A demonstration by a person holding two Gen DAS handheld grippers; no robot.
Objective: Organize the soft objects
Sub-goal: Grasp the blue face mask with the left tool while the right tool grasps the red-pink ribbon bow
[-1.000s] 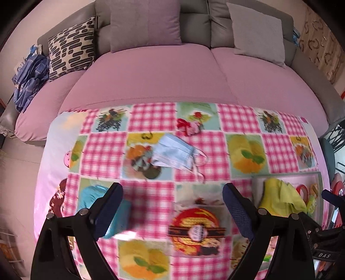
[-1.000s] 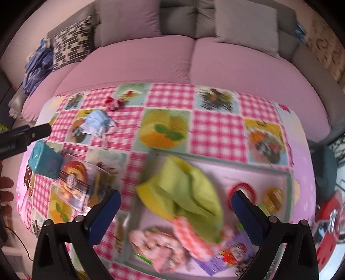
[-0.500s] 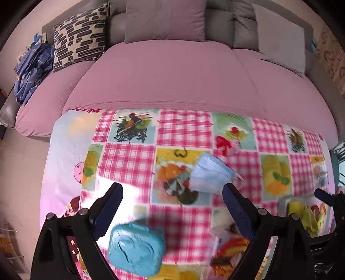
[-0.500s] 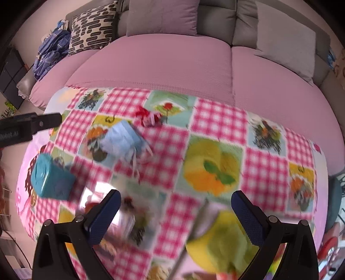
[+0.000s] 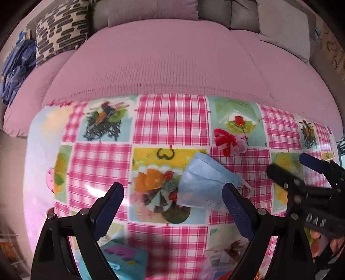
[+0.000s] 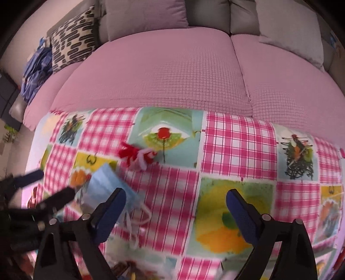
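Note:
A light blue face mask (image 5: 202,187) lies flat on the pink checked tablecloth (image 5: 172,120). My left gripper (image 5: 172,206) hangs open above it, and its right finger (image 5: 235,209) overlaps the mask's right end. A red and pink fuzzy bundle (image 5: 228,142) sits just beyond the mask. My right gripper (image 6: 175,204) is still wide but its jaws are closing, with only tablecloth between them. The mask (image 6: 103,187) and its ear loops lie at this gripper's left finger (image 6: 112,209), and the fuzzy bundle (image 6: 138,156) is ahead to the left. Each gripper shows in the other's view: right gripper (image 5: 286,165), left gripper (image 6: 51,185).
A teal box (image 5: 123,262) lies near the left gripper at the bottom of its view. Beyond the table's far edge stands a pink sofa (image 5: 163,64) with grey cushions (image 6: 148,17), a patterned cushion (image 5: 60,30) and blue clothing (image 5: 15,66).
Both grippers have swung toward the far left part of the table and lower. The tray with the green cloth has left view. The mask now sits close under both grippers.

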